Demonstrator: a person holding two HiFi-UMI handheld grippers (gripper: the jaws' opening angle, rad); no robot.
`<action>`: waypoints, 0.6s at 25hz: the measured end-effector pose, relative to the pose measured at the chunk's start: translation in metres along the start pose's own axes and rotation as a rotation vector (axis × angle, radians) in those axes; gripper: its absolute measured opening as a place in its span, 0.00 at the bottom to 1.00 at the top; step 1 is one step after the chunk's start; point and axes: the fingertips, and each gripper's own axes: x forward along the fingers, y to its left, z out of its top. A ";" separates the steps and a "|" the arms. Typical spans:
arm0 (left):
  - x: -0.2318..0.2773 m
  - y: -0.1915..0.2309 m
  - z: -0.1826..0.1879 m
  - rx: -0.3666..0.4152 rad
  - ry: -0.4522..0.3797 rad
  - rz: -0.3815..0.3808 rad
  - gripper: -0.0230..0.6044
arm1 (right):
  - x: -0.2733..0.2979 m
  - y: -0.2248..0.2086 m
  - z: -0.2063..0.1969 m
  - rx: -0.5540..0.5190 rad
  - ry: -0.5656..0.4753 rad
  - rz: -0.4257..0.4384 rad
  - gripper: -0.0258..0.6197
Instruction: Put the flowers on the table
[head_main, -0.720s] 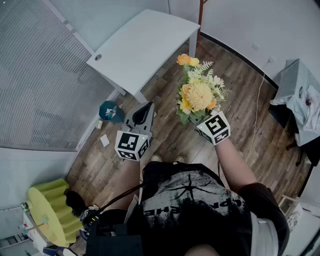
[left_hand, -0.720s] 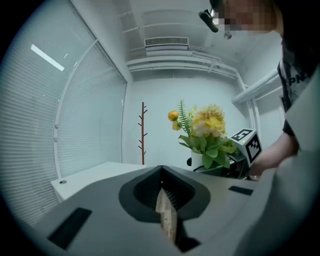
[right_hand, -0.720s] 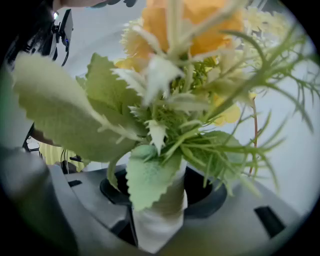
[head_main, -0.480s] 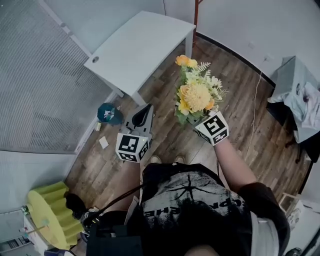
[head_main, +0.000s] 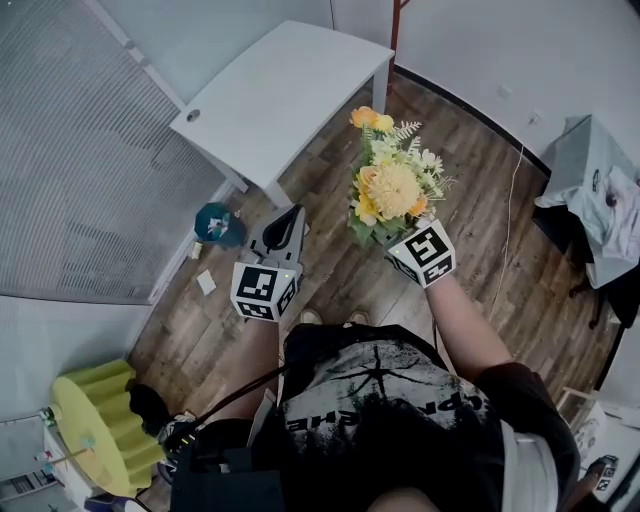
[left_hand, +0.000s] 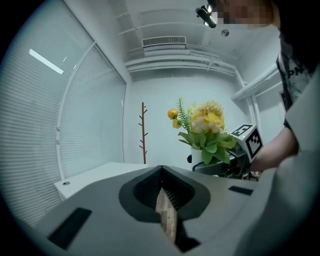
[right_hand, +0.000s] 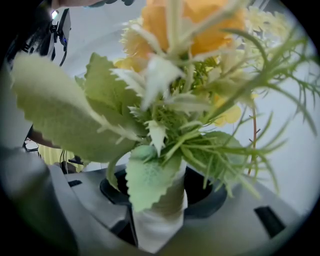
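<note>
A bunch of yellow, orange and white flowers (head_main: 395, 190) stands upright in a small white vase (right_hand: 160, 220). My right gripper (head_main: 397, 240) is shut on that vase and holds it in the air above the wooden floor. The flowers fill the right gripper view, where leaves (right_hand: 145, 175) hide part of the vase. The white table (head_main: 290, 90) is ahead and to the left, its top bare. My left gripper (head_main: 287, 224) hangs lower left of the flowers, jaws together with nothing held. From the left gripper view the flowers (left_hand: 205, 125) show to the right, past the table (left_hand: 100, 172).
A teal object (head_main: 220, 222) lies on the floor by the table leg. A yellow-green ridged thing (head_main: 100, 420) sits at lower left. Grey cloth-covered furniture (head_main: 600, 190) stands at the right, with a cable (head_main: 512, 220) on the floor. A coat stand (left_hand: 143, 132) rises by the far wall.
The right gripper and the flowers have shifted slightly up and to the left, toward the table. The left gripper has hardly moved.
</note>
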 end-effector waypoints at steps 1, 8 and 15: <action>0.000 0.000 0.000 0.003 0.000 0.000 0.06 | 0.001 0.000 0.000 0.002 0.000 0.001 0.43; 0.000 0.005 0.001 0.014 0.006 0.018 0.06 | 0.007 -0.001 -0.005 0.026 0.010 0.010 0.43; 0.013 0.034 0.001 0.008 0.037 0.024 0.06 | 0.040 -0.012 0.003 0.050 0.043 0.022 0.43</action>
